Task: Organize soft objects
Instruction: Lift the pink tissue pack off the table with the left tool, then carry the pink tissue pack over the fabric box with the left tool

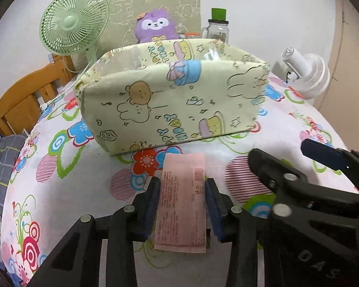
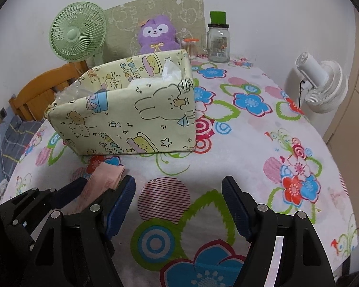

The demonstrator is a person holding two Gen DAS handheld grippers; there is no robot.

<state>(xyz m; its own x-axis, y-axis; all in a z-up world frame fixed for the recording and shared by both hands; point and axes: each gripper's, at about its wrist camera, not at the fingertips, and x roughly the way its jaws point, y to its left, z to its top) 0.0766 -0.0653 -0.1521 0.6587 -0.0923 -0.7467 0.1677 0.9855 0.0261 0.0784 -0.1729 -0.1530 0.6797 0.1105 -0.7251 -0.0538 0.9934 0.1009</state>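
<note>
Nearest the left wrist camera, the left gripper [image 1: 182,198] has its jaws closed narrowly on a flat pink packet [image 1: 182,203], pinching it by its long sides so that it points ahead toward the fabric box [image 1: 172,100]. The packet looks thin and slightly limp, printed with fine text and a barcode, and it seems to be held just above the flowered tablecloth [image 1: 67,191], though whether its underside touches the cloth cannot be told. The box stands just beyond the packet's far end, open at the top, pale yellow with cartoon animals, and the right wrist view shows white tissue [image 2: 171,69] poking up inside it. The right gripper [image 2: 179,205] hangs beside the left one with its jaws spread wide and nothing between them. The step in hand is likely carrying the packet to the box; the next move calls for lifting it above the near wall, moving forward over the opening, and letting go without catching the soft rim.
</note>
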